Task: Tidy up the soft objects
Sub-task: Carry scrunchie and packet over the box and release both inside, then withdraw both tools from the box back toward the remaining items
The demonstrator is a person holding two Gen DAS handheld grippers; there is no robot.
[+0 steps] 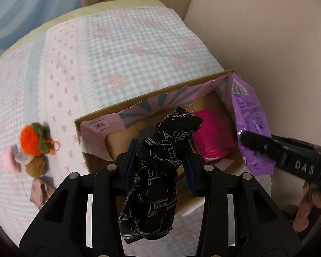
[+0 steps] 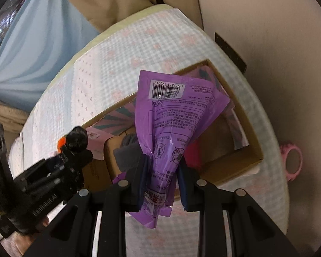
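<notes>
The left gripper (image 1: 160, 160) has its two fingers closed on a bunched black cloth (image 1: 158, 171), a thin fabric printed all over with white script lettering. The cloth is crumpled into a knot between the pads, with one end sticking up above the fingertips and a longer tail hanging down below them. It is held above the near edge of an open cardboard box (image 1: 92, 120).

The right gripper (image 2: 163, 167) is clamped on a purple plastic packet (image 2: 171, 117), glossy and creased, covered in small printed text with a white barcode label at its far end. The packet fans out wide above the box (image 2: 252, 128) and is pinched narrow where the fingers grip it.

Inside the box, a bright pink object (image 1: 209, 137) lies against the bottom, and pink paper with dark stripes lines the inner walls.

The box rests on a bed cover (image 1: 117, 49) of pale blue gingham and white panels dotted with pink bows. To the left of the box, a small cluster lies on the cover: an orange pom-pom with green leaves (image 1: 35, 138), a brown fuzzy ball (image 1: 37, 166) and pink pieces beside them. A pink ring (image 2: 292, 163) sits at the cover's right edge. Blue curtains (image 2: 32, 49) hang behind, and a plain beige wall (image 1: 256, 32) runs along the right.
</notes>
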